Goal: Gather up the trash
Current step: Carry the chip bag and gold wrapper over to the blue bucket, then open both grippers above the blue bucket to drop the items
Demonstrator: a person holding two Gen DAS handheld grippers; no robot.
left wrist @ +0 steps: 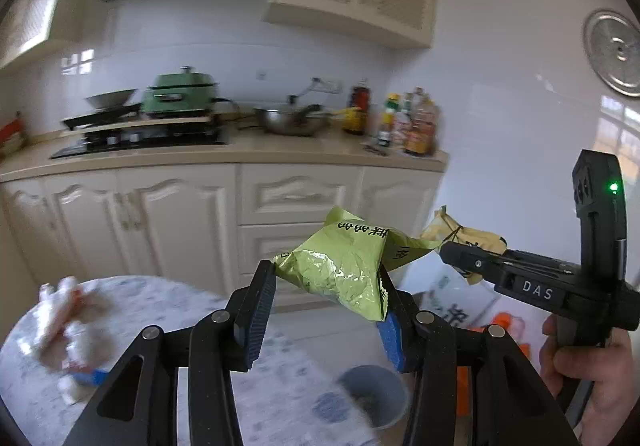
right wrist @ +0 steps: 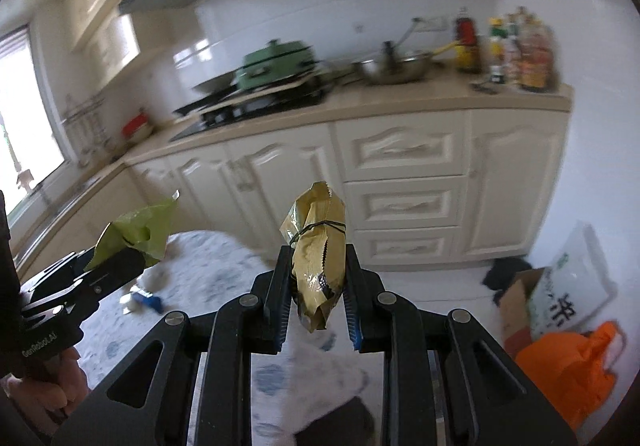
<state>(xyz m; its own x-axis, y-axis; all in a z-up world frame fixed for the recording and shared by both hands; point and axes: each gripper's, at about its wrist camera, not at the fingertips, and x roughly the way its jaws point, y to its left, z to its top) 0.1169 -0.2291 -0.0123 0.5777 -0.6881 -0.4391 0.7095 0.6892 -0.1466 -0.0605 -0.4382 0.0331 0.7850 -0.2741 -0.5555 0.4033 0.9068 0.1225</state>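
Left tool pinches a crumpled green wrapper aloft above the round marble bench; more scraps lie at nine o'clock, a grey cup at five. From the right wrist, the right tool clamps a tan packet bound with a rubber band, upright between its pads, with an orange bag on the floor at four o'clock. Both pieces seem collected; the next move likely calls for carrying them to a bin, unseen here, and releasing.
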